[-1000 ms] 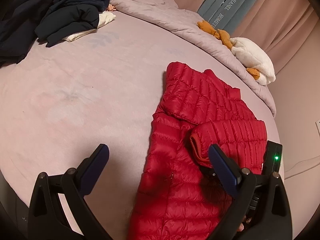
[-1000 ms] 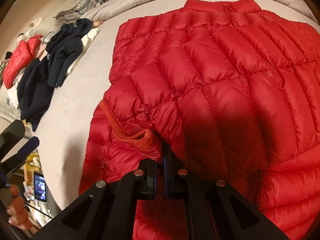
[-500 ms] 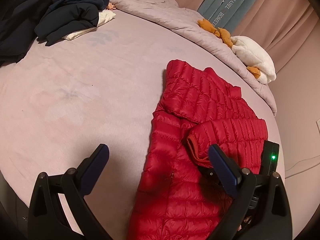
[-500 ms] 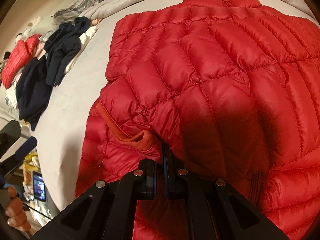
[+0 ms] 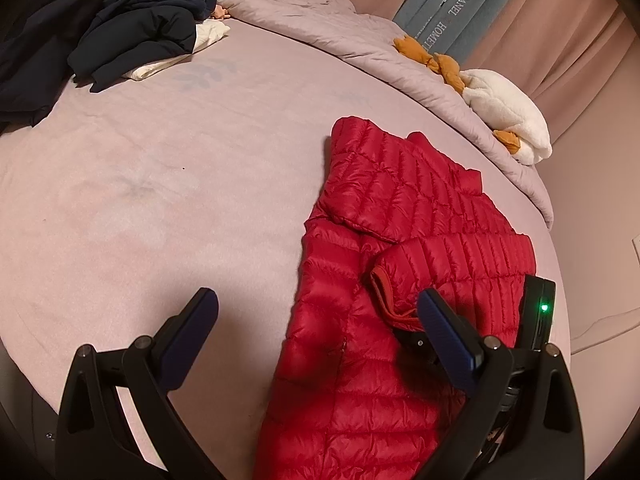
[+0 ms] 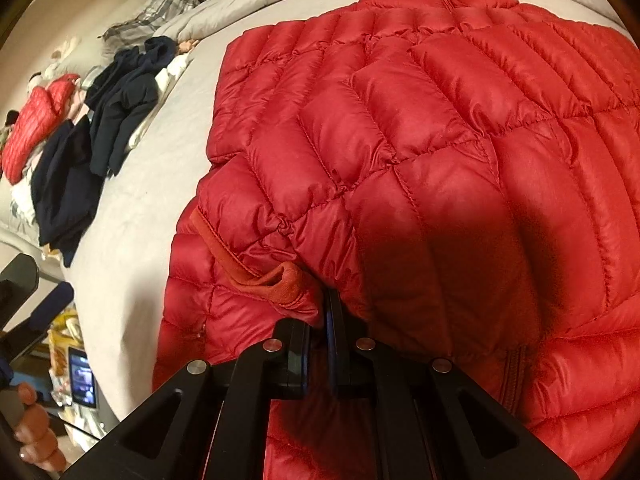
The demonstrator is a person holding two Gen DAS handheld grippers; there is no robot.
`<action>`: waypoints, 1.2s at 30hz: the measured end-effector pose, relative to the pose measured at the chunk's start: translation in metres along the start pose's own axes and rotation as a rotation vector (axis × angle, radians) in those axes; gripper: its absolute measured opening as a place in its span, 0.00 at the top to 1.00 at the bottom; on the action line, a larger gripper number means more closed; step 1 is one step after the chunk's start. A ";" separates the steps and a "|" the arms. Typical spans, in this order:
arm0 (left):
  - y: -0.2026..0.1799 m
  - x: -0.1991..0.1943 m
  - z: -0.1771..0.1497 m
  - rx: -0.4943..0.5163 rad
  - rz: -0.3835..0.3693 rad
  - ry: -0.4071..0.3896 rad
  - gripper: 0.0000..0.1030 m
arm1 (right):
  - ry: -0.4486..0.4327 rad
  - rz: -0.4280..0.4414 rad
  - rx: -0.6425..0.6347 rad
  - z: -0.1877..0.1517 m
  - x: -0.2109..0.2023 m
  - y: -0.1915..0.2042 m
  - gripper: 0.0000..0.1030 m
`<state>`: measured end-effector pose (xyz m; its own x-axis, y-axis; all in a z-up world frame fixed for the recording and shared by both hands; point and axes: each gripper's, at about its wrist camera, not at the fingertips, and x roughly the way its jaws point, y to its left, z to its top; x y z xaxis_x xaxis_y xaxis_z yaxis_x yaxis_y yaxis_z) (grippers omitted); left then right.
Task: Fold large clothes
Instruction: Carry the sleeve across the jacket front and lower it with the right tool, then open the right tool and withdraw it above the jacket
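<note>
A red quilted down jacket [image 5: 400,240] lies flat on the bed [image 5: 160,200], collar at the far end. One sleeve is folded across its body. My right gripper [image 6: 326,300] is shut on the orange-edged sleeve cuff [image 6: 280,284], low over the jacket [image 6: 440,140]. My left gripper [image 5: 316,300] hangs open above the jacket's left edge with nothing between its blue pads [image 5: 188,332]. In the right wrist view the left gripper's finger [image 6: 52,304] and the hand holding it [image 6: 36,432] show at the left edge.
A heap of dark clothes [image 5: 132,28] over a white garment lies at the bed's far left. A rumpled grey quilt [image 5: 320,16] and a white and orange plush toy [image 5: 508,120] line the far edge. A red garment [image 6: 36,120] and a plaid pillow [image 6: 160,8] sit farther back.
</note>
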<state>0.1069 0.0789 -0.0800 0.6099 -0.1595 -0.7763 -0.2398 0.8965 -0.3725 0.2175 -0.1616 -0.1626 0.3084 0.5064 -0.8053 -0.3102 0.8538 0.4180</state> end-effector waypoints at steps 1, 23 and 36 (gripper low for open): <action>0.000 -0.001 0.000 0.001 -0.001 0.000 0.03 | 0.000 0.000 -0.002 0.000 0.000 0.000 0.94; -0.011 -0.001 0.002 0.023 -0.014 -0.007 0.03 | -0.308 -0.081 -0.013 -0.017 -0.127 -0.026 0.31; -0.032 0.032 -0.001 0.044 -0.070 0.064 0.08 | -0.401 -0.248 0.170 -0.031 -0.154 -0.082 0.28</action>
<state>0.1329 0.0448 -0.0931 0.5739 -0.2473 -0.7807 -0.1642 0.8992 -0.4056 0.1670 -0.3135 -0.0858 0.6858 0.2638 -0.6784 -0.0429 0.9450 0.3241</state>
